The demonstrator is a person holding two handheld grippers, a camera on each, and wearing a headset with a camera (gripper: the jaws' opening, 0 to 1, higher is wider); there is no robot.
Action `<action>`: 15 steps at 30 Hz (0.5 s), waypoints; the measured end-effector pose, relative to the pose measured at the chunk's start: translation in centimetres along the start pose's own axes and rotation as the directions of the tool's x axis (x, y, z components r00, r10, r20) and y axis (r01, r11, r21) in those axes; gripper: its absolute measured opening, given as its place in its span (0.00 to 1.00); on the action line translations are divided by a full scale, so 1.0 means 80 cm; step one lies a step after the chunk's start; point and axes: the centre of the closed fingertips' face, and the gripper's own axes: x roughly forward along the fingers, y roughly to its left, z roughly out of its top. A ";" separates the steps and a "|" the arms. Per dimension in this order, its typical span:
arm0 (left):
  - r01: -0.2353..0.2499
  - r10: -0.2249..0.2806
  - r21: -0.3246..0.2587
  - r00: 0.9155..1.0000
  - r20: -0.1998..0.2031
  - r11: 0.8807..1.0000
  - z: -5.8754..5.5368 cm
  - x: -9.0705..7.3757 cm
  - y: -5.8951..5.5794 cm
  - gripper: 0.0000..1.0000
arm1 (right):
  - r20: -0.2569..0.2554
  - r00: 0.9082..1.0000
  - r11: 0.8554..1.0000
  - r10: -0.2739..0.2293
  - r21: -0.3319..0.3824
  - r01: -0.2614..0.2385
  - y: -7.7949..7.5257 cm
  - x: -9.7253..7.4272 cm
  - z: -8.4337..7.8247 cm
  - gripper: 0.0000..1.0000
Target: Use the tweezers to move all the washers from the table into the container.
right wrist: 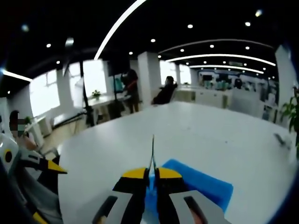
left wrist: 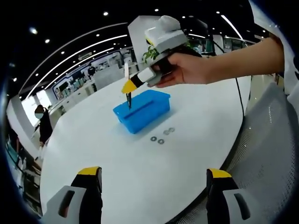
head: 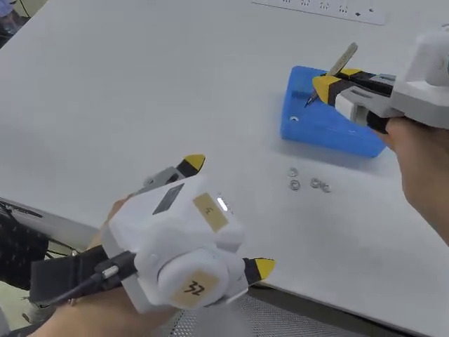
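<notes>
Several small metal washers (head: 295, 184) lie in a loose group on the white table (head: 140, 84), just in front of a blue container (head: 330, 130). One washer (head: 294, 119) rests inside the container at its left end. My right gripper (head: 324, 86) is shut on the tweezers (head: 340, 62), whose tips point down over the container. In the right gripper view the tweezers (right wrist: 153, 151) stick out from the closed jaws above the container (right wrist: 201, 184). My left gripper (head: 229, 215) hangs open near the table's front edge. In its own view, the washers (left wrist: 160, 141) sit beside the container (left wrist: 142, 109).
A white power strip (head: 323, 8) lies at the far edge of the table. The table's front edge runs just under my left gripper (left wrist: 154, 173), with a mesh chair below it. People sit at desks far behind the table (right wrist: 196, 126).
</notes>
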 end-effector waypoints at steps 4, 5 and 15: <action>0.000 0.000 -0.001 1.000 -0.001 1.000 0.000 0.000 0.000 0.95 | 0.001 1.000 1.000 0.026 -0.007 -0.026 0.014 -0.013 -0.003 0.04; 0.000 0.000 0.000 1.000 -0.002 1.000 -0.001 0.000 0.000 0.95 | 0.002 0.999 0.999 0.033 -0.011 -0.033 0.018 -0.016 -0.004 0.04; 0.002 -0.002 0.006 1.000 -0.008 1.000 -0.002 0.001 -0.001 0.94 | -0.049 0.995 0.996 0.084 0.011 -0.084 0.045 -0.031 -0.051 0.04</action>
